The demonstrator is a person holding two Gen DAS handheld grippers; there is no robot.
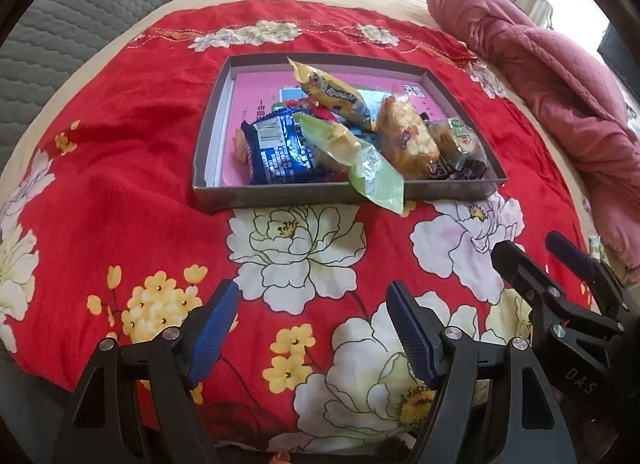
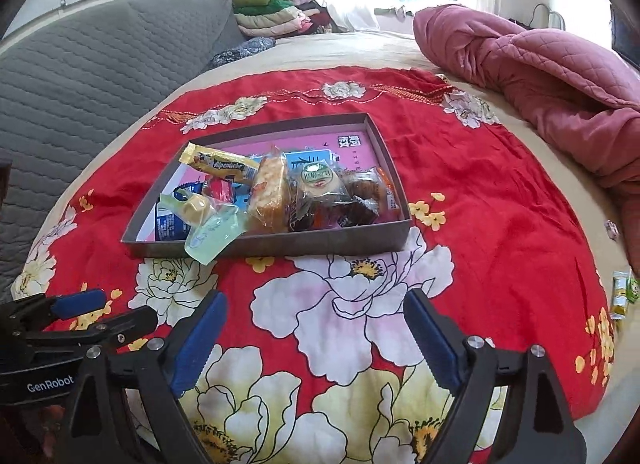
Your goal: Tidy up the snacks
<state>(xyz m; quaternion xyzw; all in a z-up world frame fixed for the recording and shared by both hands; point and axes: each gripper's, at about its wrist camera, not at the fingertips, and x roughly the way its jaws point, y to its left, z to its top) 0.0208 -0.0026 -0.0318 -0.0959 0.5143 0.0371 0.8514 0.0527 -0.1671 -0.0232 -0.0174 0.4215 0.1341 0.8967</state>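
Bed covered with a red floral blanket (image 1: 120,152); a pink quilted quilt (image 1: 552,76) bunched along the far right side, grey padded headboard (image 2: 80,84) on the left.

Shallow grey cardboard tray (image 1: 216,196) sits flat on the blanket, roughly mid-bed, pink printed sheet lining its floor. Snacks are piled in the near right half of it; the far left part of the floor shows bare.

Contents, as far as legible:
- yellow Alpenliebe packet (image 1: 332,92), tilted, one end raised over the others
- blue wrapped packet (image 1: 276,148) near the front wall
- pale green and clear wrapper (image 1: 360,160), its tail hanging over the front wall onto the blanket
- orange-yellow cake in clear wrap (image 1: 408,136)
- round pastry with a green label (image 2: 318,180)
- dark brown wrapped cakes (image 2: 360,200) in the near right corner
- something red (image 2: 220,188) underneath, mostly hidden

A few small green-and-yellow packets (image 2: 622,292) lie off the blanket at the bed's right edge, well apart from the tray.

Left gripper (image 1: 312,328): jaws open, nothing between them, hovering above the flower print, short of the tray's front wall. Right gripper (image 2: 316,340): jaws wide open, empty, also over the blanket on the near side of the tray. The two grippers sit side by side, each visible at the edge of the other's view.
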